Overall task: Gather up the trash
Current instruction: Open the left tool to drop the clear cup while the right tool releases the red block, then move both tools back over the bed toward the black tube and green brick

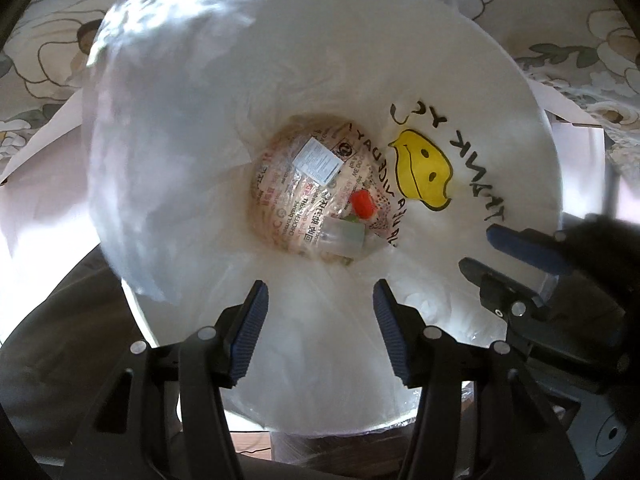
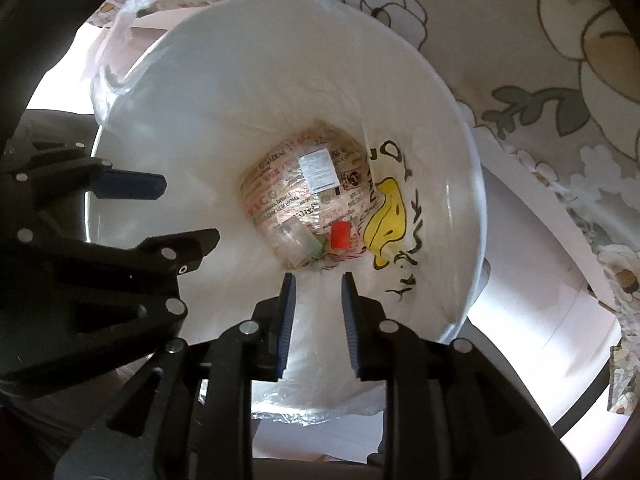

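Two grippers hung over the mouth of a white bin [image 1: 520, 128], both aimed down into it, most likely so that the person could check the contents or reach for the liner. The left gripper [image 1: 320, 312] had its ribbed blue pads spread wide with nothing between them. The right gripper [image 2: 316, 312] had its jaws parted more narrowly, also empty. Each showed in the other's view: the right one to the right of the left gripper's fingers, the left one to the left of the right gripper's fingers.

Straight ahead of both pairs of fingers, deep at the bottom, lay the trash. A crumpled printed paper wrapper [image 1: 296, 184] formed a rounded tan wad with a small white label on it. Against its near side rested a small red cap [image 1: 362, 204] and a clear plastic piece [image 1: 344, 236], glossy and angular.

The liner was a thin translucent plastic bag [image 1: 192, 128] with a yellow smiley face [image 1: 420, 168] and black lettering, smooth against the round wall and crinkled where it folded over the rim nearest the fingers. Beyond the bin spread a floral patterned fabric [image 2: 560, 80]
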{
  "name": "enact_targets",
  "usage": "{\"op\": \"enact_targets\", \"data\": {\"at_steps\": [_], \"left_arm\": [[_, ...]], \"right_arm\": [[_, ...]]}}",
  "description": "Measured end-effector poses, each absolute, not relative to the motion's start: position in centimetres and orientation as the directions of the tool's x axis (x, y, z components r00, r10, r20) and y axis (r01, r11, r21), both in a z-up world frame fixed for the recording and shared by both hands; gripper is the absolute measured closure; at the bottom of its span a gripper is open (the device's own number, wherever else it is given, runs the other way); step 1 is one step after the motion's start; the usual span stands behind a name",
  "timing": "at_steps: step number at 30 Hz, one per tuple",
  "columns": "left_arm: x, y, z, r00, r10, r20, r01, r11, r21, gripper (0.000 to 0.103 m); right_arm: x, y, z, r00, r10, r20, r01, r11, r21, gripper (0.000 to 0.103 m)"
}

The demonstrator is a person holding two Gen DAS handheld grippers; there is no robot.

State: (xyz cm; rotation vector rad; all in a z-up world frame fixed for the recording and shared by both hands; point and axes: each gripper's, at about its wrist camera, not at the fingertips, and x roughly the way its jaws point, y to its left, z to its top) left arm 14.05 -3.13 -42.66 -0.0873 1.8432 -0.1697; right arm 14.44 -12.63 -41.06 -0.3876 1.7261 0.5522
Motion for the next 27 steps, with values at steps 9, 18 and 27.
{"op": "enact_targets", "data": {"at_steps": [9, 18, 27], "left_arm": [[13.5, -2.6, -39.6, -0.234, -0.145, -0.961, 0.056, 0.985, -0.163, 0.046], [13.0, -1.5, -33.3, -0.117, -0.146, -0.982, 0.122, 0.980, -0.160, 0.046], [13.5, -0.2, -25.3, 0.016, -0.196, -0.980, 0.172, 0.967, -0.191, 0.046]], "right_arm": [[14.3, -12.7, -36.9, -0.177, 0.077, -0.981, -0.539, 0.826, 0.162, 0.078], [14.0, -13.8, -30.3, -0.090, 0.158, -0.983, -0.546, 0.818, 0.181, 0.078], [14.1, -14.9, -23.1, 0.015, 0.204, -0.979, -0.563, 0.811, 0.160, 0.077]]}}
